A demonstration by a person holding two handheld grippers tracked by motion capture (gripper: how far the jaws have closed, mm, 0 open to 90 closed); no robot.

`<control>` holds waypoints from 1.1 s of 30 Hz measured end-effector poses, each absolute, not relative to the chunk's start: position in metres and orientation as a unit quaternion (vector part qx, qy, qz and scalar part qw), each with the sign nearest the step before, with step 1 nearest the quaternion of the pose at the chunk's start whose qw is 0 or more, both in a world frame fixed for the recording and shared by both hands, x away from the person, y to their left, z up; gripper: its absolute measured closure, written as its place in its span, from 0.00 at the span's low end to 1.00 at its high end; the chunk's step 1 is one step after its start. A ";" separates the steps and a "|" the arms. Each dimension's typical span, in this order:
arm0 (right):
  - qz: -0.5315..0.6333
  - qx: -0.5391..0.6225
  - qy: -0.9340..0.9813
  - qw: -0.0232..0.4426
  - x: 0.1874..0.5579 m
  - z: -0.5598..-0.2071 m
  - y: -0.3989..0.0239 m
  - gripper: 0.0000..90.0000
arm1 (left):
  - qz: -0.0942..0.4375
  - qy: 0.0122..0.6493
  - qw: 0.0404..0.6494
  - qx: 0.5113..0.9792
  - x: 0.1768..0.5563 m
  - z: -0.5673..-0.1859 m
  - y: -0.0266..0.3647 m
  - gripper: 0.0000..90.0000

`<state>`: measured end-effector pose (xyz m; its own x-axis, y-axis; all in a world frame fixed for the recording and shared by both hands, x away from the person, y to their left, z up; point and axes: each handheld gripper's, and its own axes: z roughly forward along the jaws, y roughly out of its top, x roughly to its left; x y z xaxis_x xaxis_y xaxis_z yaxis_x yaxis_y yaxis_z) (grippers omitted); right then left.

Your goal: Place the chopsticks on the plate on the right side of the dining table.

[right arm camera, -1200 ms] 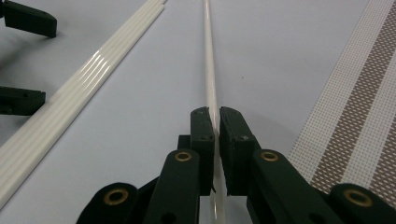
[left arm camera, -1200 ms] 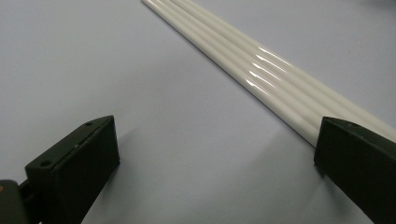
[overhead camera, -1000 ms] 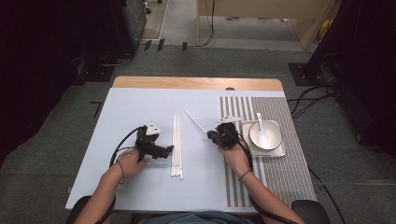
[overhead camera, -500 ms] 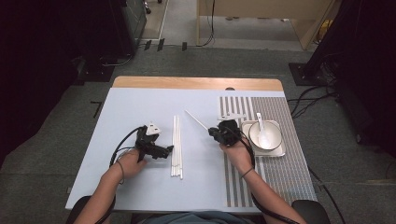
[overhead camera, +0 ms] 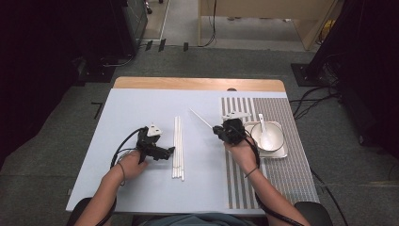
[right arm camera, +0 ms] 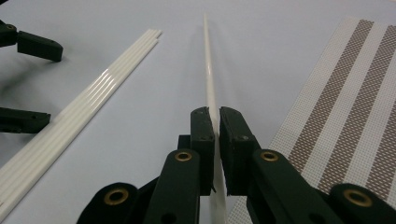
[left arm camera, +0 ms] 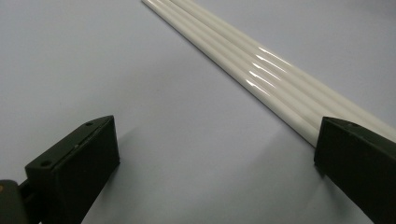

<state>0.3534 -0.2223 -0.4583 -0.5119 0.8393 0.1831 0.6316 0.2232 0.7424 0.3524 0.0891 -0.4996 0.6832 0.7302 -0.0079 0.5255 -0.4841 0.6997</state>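
My work surface is a rectangular table (overhead camera: 141, 108) covered in pale blue-grey sheet, with a bare wooden strip along its far edge. Near its middle lies a row of white glossy chopsticks (overhead camera: 178, 146), touching side by side. At my right lies a brown-and-white striped woven placemat (overhead camera: 277, 179), bearing a white square tray (overhead camera: 282, 154).

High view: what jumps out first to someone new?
The right gripper, shut on a single white chopstick that sticks out over the blue mat toward the far left. Next, the row of white chopsticks lying side by side mid-table, with the left gripper open right beside them. At the right, a white bowl with a spoon sits on a striped placemat.
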 end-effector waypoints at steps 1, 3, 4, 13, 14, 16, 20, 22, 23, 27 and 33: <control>0.401 0.479 0.770 0.128 0.354 -0.458 -0.223 0.95 | 0.147 0.370 0.348 0.849 0.352 -0.500 0.089 0.00; 0.401 0.479 0.770 0.129 0.354 -0.458 -0.223 0.95 | 0.147 0.370 0.348 0.849 0.352 -0.500 0.089 0.00; 0.401 0.480 0.769 0.128 0.355 -0.456 -0.225 0.95 | 0.147 0.370 0.348 0.849 0.352 -0.500 0.089 0.00; 0.401 0.483 0.768 0.129 0.358 -0.450 -0.232 0.95 | 0.147 0.370 0.348 0.849 0.352 -0.500 0.089 0.00; 0.401 0.481 0.769 0.130 0.358 -0.450 -0.233 0.95 | 0.147 0.370 0.348 0.849 0.352 -0.500 0.089 0.00; 0.400 0.483 0.768 0.130 0.359 -0.449 -0.235 0.95 | 0.147 0.370 0.348 0.849 0.352 -0.500 0.089 0.00; 0.399 0.484 0.768 0.130 0.360 -0.449 -0.238 0.95 | 0.147 0.370 0.349 0.848 0.352 -0.500 0.089 0.00; 0.398 0.484 0.768 0.131 0.361 -0.448 -0.240 0.95 | 0.147 0.370 0.349 0.848 0.352 -0.500 0.089 0.00; 0.399 0.484 0.768 0.131 0.361 -0.448 -0.240 0.95 | 0.147 0.370 0.349 0.848 0.352 -0.500 0.089 0.00; 0.401 0.486 0.765 0.134 0.361 -0.444 -0.244 0.95 | 0.147 0.370 0.349 0.848 0.352 -0.500 0.089 0.00; 0.402 0.491 0.761 0.133 0.363 -0.440 -0.251 0.95 | 0.147 0.370 0.348 0.849 0.352 -0.500 0.089 0.00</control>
